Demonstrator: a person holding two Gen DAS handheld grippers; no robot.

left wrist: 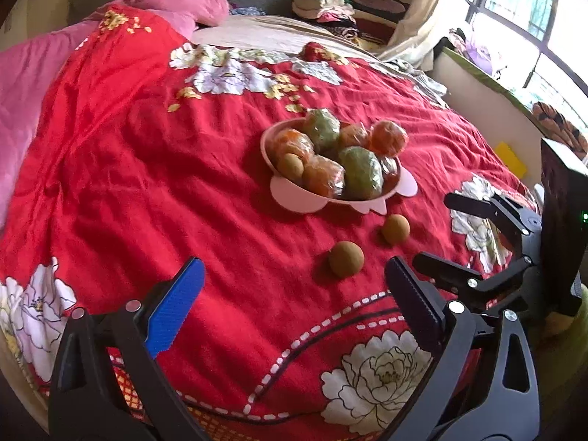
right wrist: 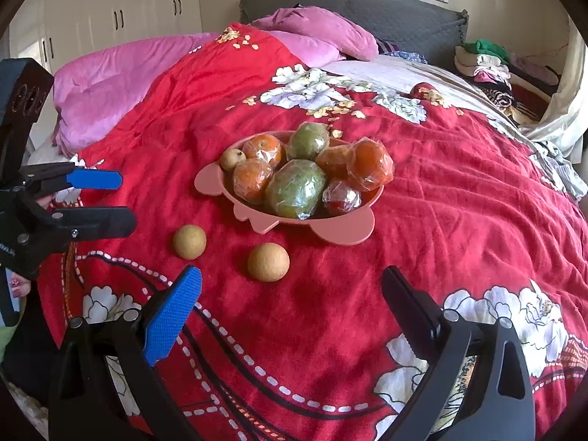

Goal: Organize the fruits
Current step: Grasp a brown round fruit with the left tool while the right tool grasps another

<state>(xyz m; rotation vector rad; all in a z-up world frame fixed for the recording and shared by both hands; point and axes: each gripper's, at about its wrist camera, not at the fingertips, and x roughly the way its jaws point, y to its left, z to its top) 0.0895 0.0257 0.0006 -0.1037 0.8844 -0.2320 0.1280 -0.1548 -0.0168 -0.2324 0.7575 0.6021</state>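
Fruit fills the pink bowl (right wrist: 345, 237) on the red bed cover (right wrist: 459, 202), but two brown balls sit loose just in front of it. The right claw (right wrist: 290, 303) is wide and holds nothing; one ball (right wrist: 268, 261) lies straight ahead of it, near. The left claw (left wrist: 294, 294) is wide and empty too, with the other ball (left wrist: 346, 259) ahead, a bit to its right. Each claw is nearest its own ball. Balls are round, so any grip angle should work.

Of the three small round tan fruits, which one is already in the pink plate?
The small tan fruit at the pink plate's far-left rim, beside a wrapped orange. The other two tan fruits lie on the red bedspread.
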